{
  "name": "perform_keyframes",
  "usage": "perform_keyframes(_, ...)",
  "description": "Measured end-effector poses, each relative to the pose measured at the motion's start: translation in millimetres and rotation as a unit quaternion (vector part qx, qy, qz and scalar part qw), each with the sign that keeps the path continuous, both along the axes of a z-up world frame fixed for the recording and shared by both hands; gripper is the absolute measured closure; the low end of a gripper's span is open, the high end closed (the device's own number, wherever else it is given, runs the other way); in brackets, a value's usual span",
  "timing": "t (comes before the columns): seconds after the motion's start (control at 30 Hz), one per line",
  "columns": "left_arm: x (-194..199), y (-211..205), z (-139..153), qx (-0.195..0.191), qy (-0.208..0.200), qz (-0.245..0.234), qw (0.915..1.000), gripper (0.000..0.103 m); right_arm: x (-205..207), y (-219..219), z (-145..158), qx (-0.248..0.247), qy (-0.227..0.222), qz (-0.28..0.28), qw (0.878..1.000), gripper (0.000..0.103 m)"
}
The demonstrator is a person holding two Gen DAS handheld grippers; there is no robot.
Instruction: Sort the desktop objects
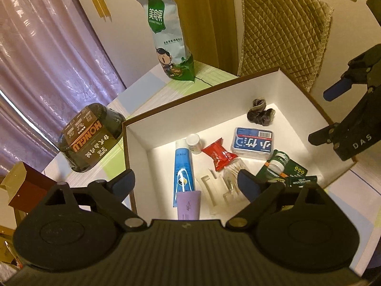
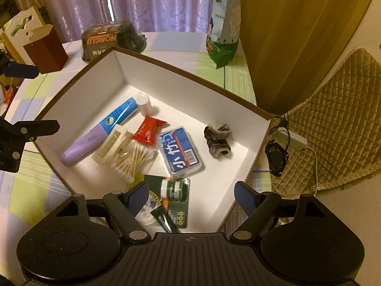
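A white-lined box (image 1: pixel 166 109) (image 2: pixel 181 83) on the checked tablecloth holds a blue and purple tube (image 1: pixel 183 164) (image 2: pixel 104 131), a small white bottle (image 1: pixel 194 143) (image 2: pixel 145 103), a red packet (image 1: pixel 220 153) (image 2: pixel 148 131), a blue tissue pack (image 1: pixel 253 143) (image 2: pixel 179 151), cotton swabs (image 2: pixel 133 159), a dark scrunchie (image 1: pixel 260 112) (image 2: pixel 218 140) and green packets (image 1: pixel 285 169) (image 2: pixel 176 197). My left gripper (image 1: pixel 188 186) hovers open over the box's near edge, empty. My right gripper (image 2: pixel 191 199) hangs open above the green packets, empty; it also shows as the right gripper (image 1: pixel 343 109) in the left wrist view.
A tall snack bag (image 1: pixel 170 38) (image 2: pixel 225 23) and a dark HONGLU tub (image 1: pixel 88 135) (image 2: pixel 109 38) stand on the table beyond the box. A dark red carton (image 2: pixel 45 47) sits at the left. A quilted chair cushion (image 1: pixel 283 31) (image 2: pixel 333 119) with cables lies right.
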State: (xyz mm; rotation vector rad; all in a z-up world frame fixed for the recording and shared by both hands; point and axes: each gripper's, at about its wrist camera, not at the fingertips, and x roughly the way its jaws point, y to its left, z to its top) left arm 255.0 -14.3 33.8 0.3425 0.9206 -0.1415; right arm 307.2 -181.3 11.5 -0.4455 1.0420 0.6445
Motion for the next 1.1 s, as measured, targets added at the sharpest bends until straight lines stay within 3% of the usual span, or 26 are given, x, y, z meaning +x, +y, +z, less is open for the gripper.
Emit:
perform_keyframes(0.67, -68, -24, 25, 0.006, -0.044, -0.032, 0.9985, 0.011, -50, -16, 23, 0.021, -0.028, -0.027, 0.999, 0.021)
perform_keyframes(1.1, -85, -26, 25, 0.008, -0.049, -0.039, 0.998, 0.011, -66, -26, 25, 0.04, -0.028, -0.053, 0.997, 0.021)
